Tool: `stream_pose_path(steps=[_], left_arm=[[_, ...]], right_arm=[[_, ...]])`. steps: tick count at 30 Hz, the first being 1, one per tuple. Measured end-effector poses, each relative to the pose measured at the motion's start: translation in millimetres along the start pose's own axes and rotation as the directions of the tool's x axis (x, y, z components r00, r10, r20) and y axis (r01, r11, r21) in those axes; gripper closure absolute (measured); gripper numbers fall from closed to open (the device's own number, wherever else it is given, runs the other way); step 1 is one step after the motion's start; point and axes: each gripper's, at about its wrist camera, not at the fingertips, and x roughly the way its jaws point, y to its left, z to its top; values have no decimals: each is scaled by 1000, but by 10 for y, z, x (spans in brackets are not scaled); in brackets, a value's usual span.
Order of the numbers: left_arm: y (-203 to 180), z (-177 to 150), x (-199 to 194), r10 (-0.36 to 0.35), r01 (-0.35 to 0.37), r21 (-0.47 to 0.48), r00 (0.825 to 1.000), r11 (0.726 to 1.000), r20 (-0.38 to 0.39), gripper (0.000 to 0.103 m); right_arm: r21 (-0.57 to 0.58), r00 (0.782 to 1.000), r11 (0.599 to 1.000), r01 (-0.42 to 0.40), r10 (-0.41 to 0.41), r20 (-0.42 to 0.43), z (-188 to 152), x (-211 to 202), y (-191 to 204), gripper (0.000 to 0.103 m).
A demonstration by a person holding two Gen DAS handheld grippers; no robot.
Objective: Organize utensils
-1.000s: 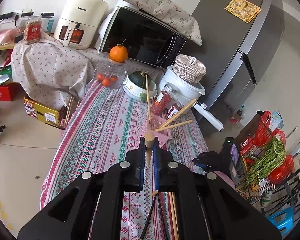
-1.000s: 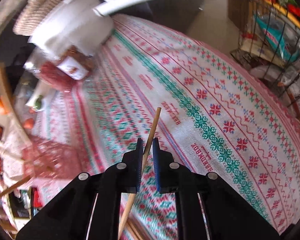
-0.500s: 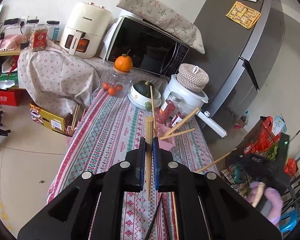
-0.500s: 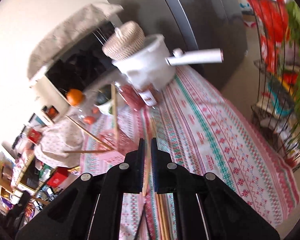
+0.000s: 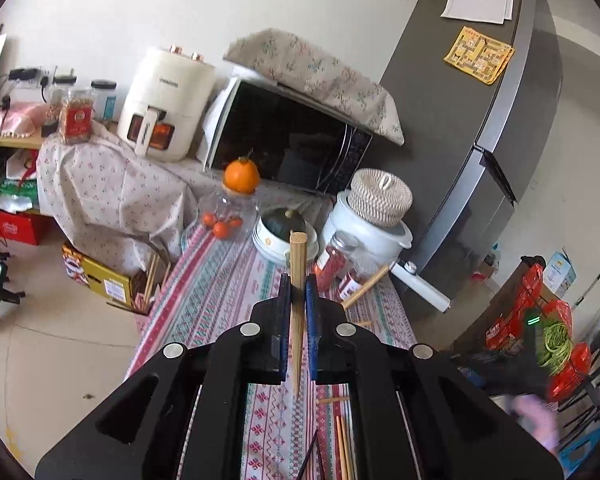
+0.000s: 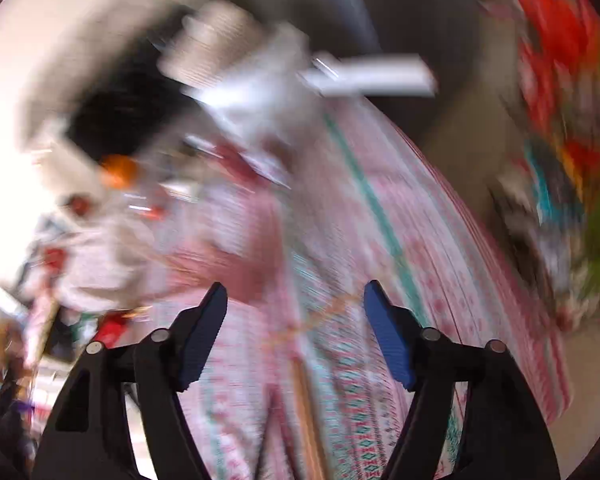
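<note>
**One chopstick gripped, the other claw just sprung open**

The left gripper (image 5: 297,294) is clamped on a wooden chopstick (image 5: 298,280), its blue pads pressing both sides of the stick, which stands nearly upright above the table (image 5: 220,292). The square top of the stick rises clear of the fingertips, and its lower end hangs between the black arms.

More chopsticks (image 5: 342,446) lie flat on the patterned cloth near the table's near edge, below that gripper. At the far end of the table another stick (image 5: 366,282) leans out beside a jar of red contents (image 5: 332,262), with a white cooker (image 5: 366,232), a bowl (image 5: 272,240) and an orange (image 5: 241,175) crowded along the far edge.

The right gripper (image 6: 296,300) has just been opening; its jaws stand wide apart with nothing between them. Its view is heavily blurred. A pale stick (image 6: 306,396) shows faintly on the cloth beneath, though details there cannot be made out.
</note>
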Motion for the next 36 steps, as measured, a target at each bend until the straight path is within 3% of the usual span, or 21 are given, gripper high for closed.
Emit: stream_pose_path(steps=[3,7,9,12,14,15,16,19,24,27,31,36], left_arm=[[27,-52,93,1,-1,-6,999,1000,-35,97],[64,-67,135,-13,12,-7,998,1000,-55,97],[92,-60,154,-19,18,-11,998,1000,-63,97],[125,-61,182,-24,22,-21,997,1000,-78,97],[140,-60,205,-22,19,-25,996,999,-86,97],[148,-61,210,-22,19,-28,996,999,-89,97],[156,-62,210,-23,20,-31,996,999,-92,97],[169,-64,188,-23,20,-35,996,999,-90,97],[194,-60,169,-14,11,-38,996,999,-85,97],[235,-55,141,-10,6,-47,997,999,-76,97],[267,-23,44,-3,1,-47,999,999,-43,97],[288,-3,-45,7,-8,-53,1000,999,-18,97]], right_arm=[[159,978,966,205,-197,-65,-37,721,-293,33],[443,950,840,312,-269,-158,-19,1175,-728,33],[464,932,809,360,-336,-138,53,1259,-702,33],[396,901,810,433,-405,-157,136,1453,-526,32],[370,881,800,472,-448,-154,141,1516,-456,39],[352,862,788,504,-485,-148,134,1529,-411,57],[341,859,791,509,-494,-136,132,1531,-380,76],[328,892,831,449,-437,-112,103,1524,-376,92],[337,949,888,314,-308,-71,-9,1398,-492,96],[292,968,925,242,-252,-3,-80,1212,-434,96],[206,982,966,153,-172,80,-155,801,-231,97],[58,978,997,42,-53,201,-277,99,78,97]])
